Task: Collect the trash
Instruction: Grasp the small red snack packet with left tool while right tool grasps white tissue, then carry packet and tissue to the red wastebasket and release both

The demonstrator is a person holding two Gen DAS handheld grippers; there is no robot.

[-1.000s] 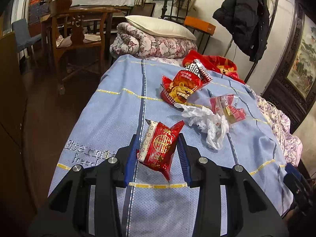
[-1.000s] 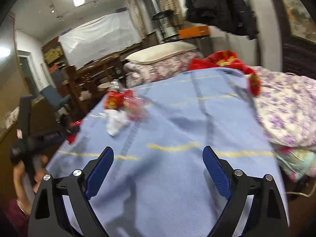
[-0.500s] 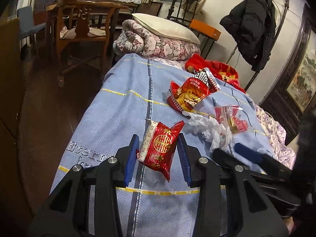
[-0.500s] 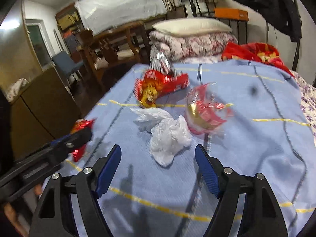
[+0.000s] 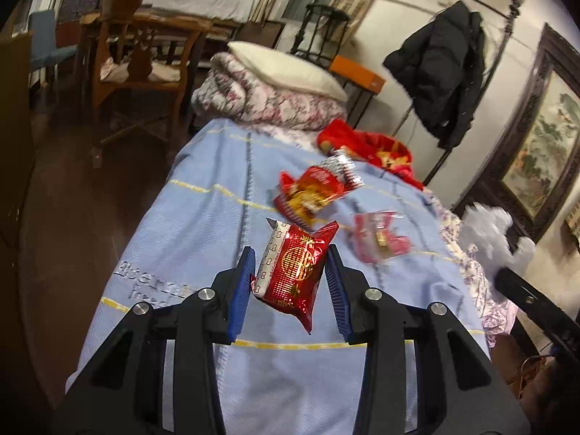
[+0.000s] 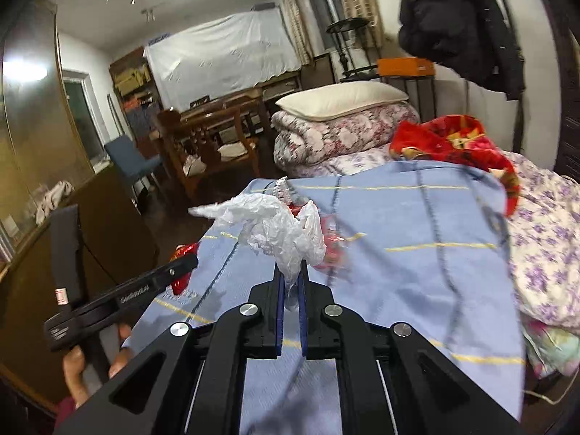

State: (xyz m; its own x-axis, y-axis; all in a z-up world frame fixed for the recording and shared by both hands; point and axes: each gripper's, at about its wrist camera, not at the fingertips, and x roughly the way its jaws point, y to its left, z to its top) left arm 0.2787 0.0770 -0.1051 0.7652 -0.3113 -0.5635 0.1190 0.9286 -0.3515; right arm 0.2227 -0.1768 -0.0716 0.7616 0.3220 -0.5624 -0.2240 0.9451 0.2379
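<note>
Mid-collection: our left gripper [image 5: 290, 272] pinched a red snack packet [image 5: 293, 272], our right gripper [image 6: 290, 282] clamped crumpled white plastic [image 6: 279, 232]; two wrappers [image 5: 315, 190] at twelve o'clock awaited pickup.

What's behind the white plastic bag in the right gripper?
In the right wrist view the white plastic bag held by the right gripper covers most of what lies behind it; only a red edge of a clear wrapper on the blue blanket shows.
</note>
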